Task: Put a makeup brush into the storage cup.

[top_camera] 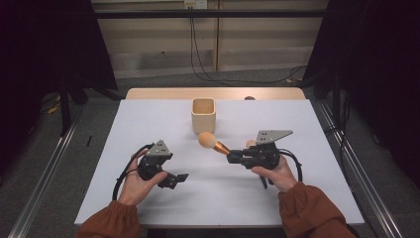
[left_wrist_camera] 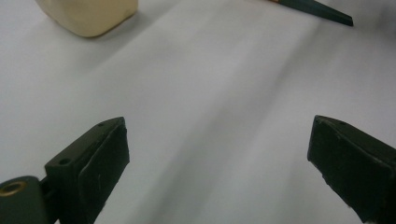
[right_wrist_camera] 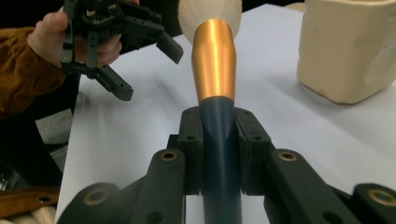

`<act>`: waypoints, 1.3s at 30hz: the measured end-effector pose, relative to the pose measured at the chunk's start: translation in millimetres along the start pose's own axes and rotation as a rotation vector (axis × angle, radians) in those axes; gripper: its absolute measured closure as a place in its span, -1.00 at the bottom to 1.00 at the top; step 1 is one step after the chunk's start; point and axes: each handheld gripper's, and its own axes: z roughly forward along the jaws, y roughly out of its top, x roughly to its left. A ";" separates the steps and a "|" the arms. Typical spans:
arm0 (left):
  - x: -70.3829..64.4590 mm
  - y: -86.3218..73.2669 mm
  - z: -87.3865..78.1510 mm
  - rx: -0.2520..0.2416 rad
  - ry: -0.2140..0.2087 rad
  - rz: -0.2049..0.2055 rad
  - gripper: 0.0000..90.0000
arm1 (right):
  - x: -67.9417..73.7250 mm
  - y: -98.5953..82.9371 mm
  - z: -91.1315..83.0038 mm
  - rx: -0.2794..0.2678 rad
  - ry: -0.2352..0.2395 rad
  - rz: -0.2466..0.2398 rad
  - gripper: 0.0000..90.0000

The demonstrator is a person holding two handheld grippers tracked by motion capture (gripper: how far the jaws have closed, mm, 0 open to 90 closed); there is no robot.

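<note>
A brush [top_camera: 213, 143] with a pale round head, a gold ferrule and a dark handle hangs above the white table [top_camera: 148, 124], slanting up toward the left. My right gripper [top_camera: 233, 157] is shut on its handle just below the ferrule. In the right gripper view the jaws of that gripper [right_wrist_camera: 218, 126] clamp the dark handle, and the brush [right_wrist_camera: 215, 65] points away. A cream cup [top_camera: 203, 115] stands upright behind the brush head. My left gripper [top_camera: 177, 179] is held open at the front left with nothing between its jaws.
The cream cup [right_wrist_camera: 348, 51] lies close to the right of the brush in the right gripper view. The left gripper view has the cup [left_wrist_camera: 88, 16] at top left and the brush's pointed handle end [left_wrist_camera: 317, 11] at top right. A wooden strip [top_camera: 148, 93] borders the table's far edge.
</note>
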 end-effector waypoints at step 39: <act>-10.7 10.8 10.6 -0.333 -0.116 -0.040 -0.74 | 5.8 2.8 -1.2 -0.223 0.037 -0.064 0.67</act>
